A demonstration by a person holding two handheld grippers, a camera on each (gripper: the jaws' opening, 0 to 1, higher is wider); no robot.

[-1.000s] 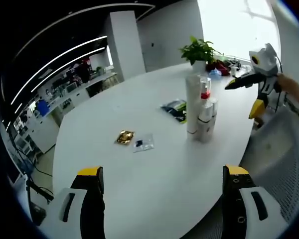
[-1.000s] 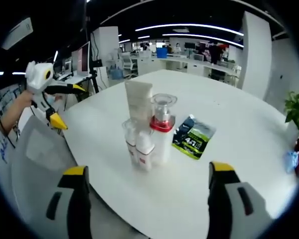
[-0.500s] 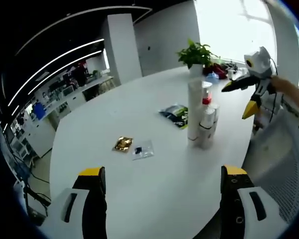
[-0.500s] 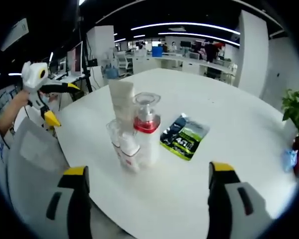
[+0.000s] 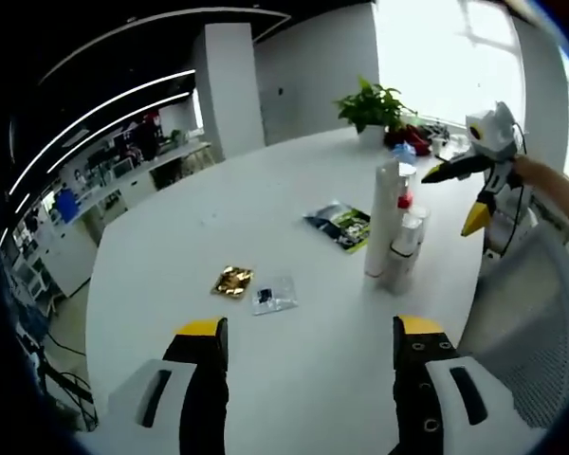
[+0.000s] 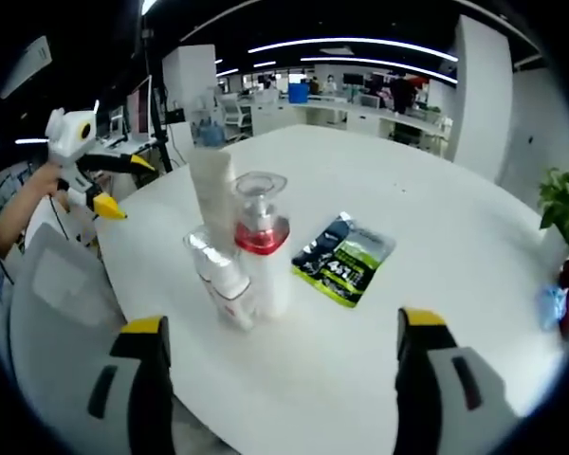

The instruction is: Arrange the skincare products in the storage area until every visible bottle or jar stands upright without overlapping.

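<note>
Several skincare containers stand upright, packed close together near the white table's edge: a tall white tube [image 5: 380, 216] [image 6: 211, 188], a clear pump bottle with a red collar [image 5: 405, 200] [image 6: 260, 245] and small white bottles [image 5: 403, 260] [image 6: 220, 282] in front. My left gripper [image 5: 308, 384] is open, well back from them, with nothing between its jaws. My right gripper [image 6: 284, 384] is also open and holds nothing, a short way from the cluster. Each gripper appears in the other's view, held by a hand: right gripper [image 5: 482, 161], left gripper [image 6: 78, 152].
A green and black sachet [image 5: 341, 225] [image 6: 346, 262] lies flat beside the cluster. A gold packet [image 5: 232, 282] and a clear packet [image 5: 273, 299] lie nearer the left gripper. A potted plant [image 5: 370, 104] stands at the far end. A mesh chair [image 5: 526, 313] [image 6: 57, 294] is by the table edge.
The left gripper's jaws have come somewhat closer together but remain open. Both cameras shifted slightly; the bottles and packets have not moved on the table.
</note>
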